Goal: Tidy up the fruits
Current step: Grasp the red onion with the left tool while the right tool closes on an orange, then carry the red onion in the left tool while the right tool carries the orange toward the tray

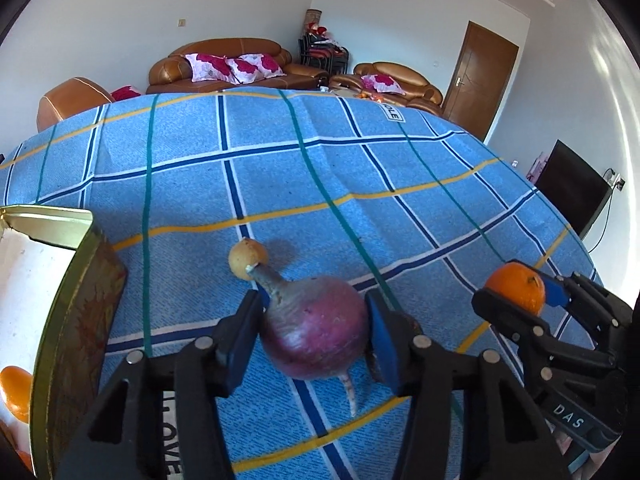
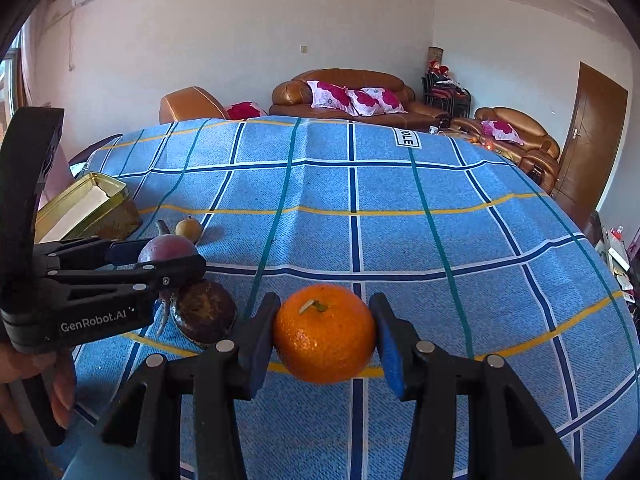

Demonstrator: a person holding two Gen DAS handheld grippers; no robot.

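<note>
A purple radish (image 1: 316, 332) with a grey stalk and a thin root sits between the blue pads of my left gripper (image 1: 312, 304), which is shut on it; in the right wrist view the same radish (image 2: 168, 248) hangs in that gripper (image 2: 160, 258) just above the cloth. My right gripper (image 2: 325, 308) is shut on an orange mandarin (image 2: 324, 334), pads pressed on both its sides, and shows at the right of the left wrist view (image 1: 516, 292). A small yellow-brown fruit (image 1: 246, 258) lies on the cloth beyond the radish. A dark brown round fruit (image 2: 204, 312) lies under the left gripper.
A gold tin box (image 1: 76, 300) stands open at the left, with an orange fruit (image 1: 16, 396) inside. The blue checked tablecloth (image 2: 400, 220) stretches far ahead. A person's hand (image 2: 60, 384) holds the left gripper's handle. Sofas and a door stand behind the table.
</note>
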